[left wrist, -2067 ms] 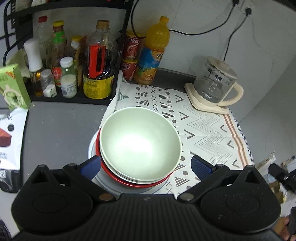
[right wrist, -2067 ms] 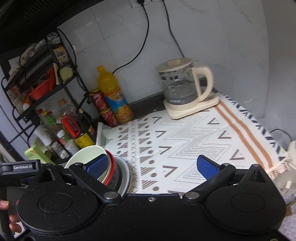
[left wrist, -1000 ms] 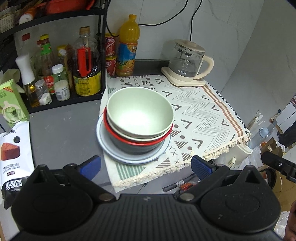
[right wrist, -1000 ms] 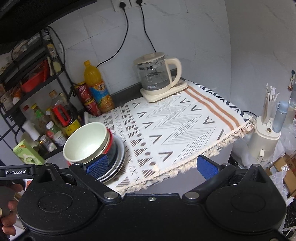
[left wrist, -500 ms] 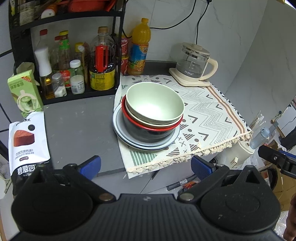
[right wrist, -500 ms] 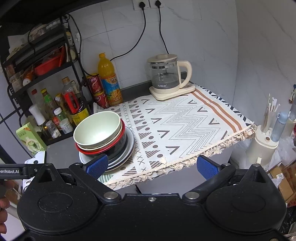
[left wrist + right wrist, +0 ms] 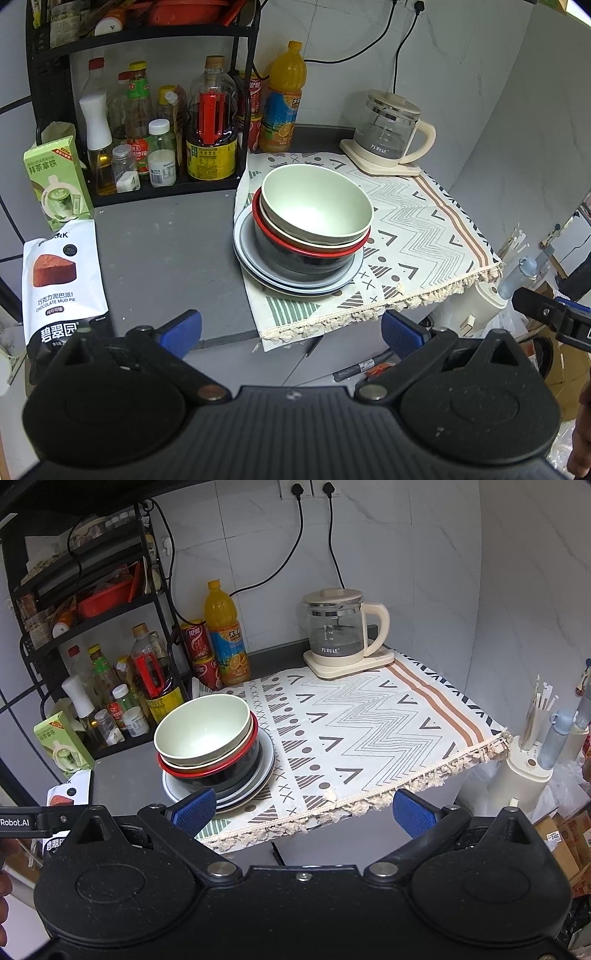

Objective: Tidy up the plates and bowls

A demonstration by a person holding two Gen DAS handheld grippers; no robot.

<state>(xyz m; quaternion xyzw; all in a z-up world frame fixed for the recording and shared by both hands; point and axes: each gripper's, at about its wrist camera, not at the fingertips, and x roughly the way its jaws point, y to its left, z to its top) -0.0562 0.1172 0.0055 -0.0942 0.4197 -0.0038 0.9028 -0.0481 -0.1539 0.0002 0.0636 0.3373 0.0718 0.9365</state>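
Both grippers have backed away from the stack: pale green bowl [image 7: 316,201] atop nested bowls and grey-blue plates [image 7: 295,280]. It lies ahead, nearer the left gripper [image 7: 291,328]; both jaws gape empty.

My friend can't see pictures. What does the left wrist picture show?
A pale green bowl tops a stack of bowls on grey plates, at the patterned cloth's left edge. The open left gripper is below, clear of it. Behind: bottles and a glass kettle.
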